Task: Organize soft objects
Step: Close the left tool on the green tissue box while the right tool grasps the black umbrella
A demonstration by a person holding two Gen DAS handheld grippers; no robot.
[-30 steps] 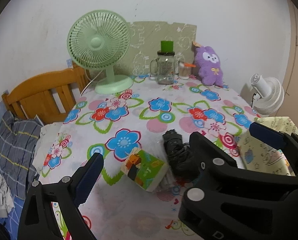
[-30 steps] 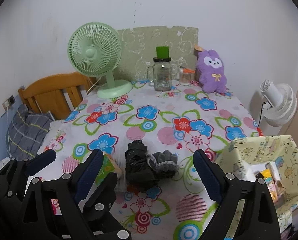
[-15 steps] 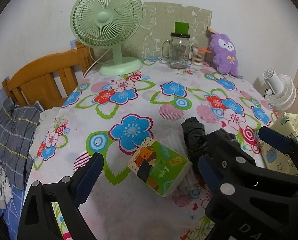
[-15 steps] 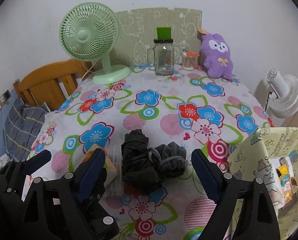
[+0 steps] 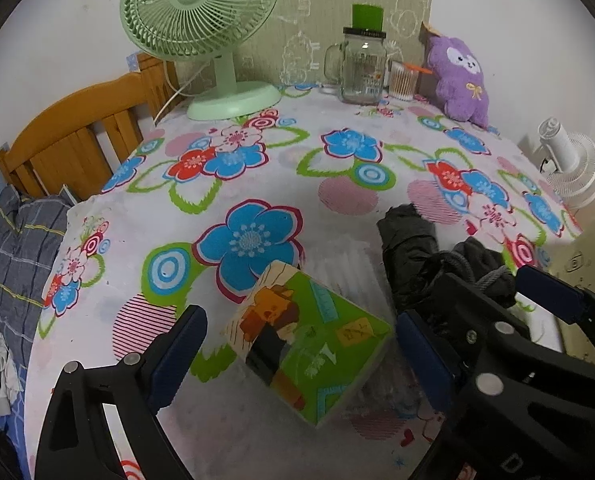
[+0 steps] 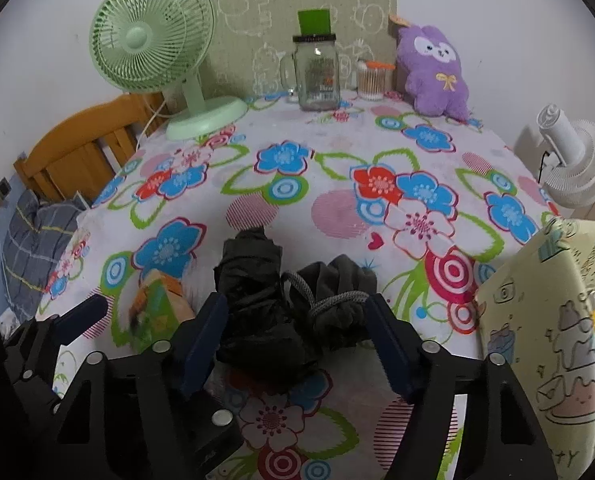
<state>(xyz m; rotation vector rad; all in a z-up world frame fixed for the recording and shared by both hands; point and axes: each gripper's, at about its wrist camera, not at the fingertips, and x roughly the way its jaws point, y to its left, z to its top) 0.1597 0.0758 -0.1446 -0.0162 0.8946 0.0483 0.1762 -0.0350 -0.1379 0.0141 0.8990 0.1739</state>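
Observation:
On the flowered tablecloth (image 6: pixel 337 208) a black folded bundle (image 6: pixel 253 300) lies beside a grey drawstring pouch (image 6: pixel 337 296). My right gripper (image 6: pixel 297 320) straddles the pair. Its jaws are closing, with the blue pads right at the outer sides of the two and no firm squeeze visible. A green printed tissue pack (image 5: pixel 309 348) lies tilted between the fingers of my left gripper (image 5: pixel 301 344), which is open and clear of it on both sides. The right gripper's fingers (image 5: pixel 545 292) show at the right of the left wrist view, over the dark bundle (image 5: pixel 409 248).
At the back of the table stand a green desk fan (image 6: pixel 153 40), a glass mug jar (image 6: pixel 317 76), a cotton swab tub (image 6: pixel 371 84) and a purple plush (image 6: pixel 433 72). A pale yellow printed fabric bin (image 6: pixel 545 320) sits at the right edge, with a white fan (image 6: pixel 573 172) behind. A wooden headboard (image 5: pixel 77 148) is at the left.
Both grippers have come down and forward toward the table. The right jaws have narrowed around the dark bundle and pouch. The tissue pack now sits between the left fingers.

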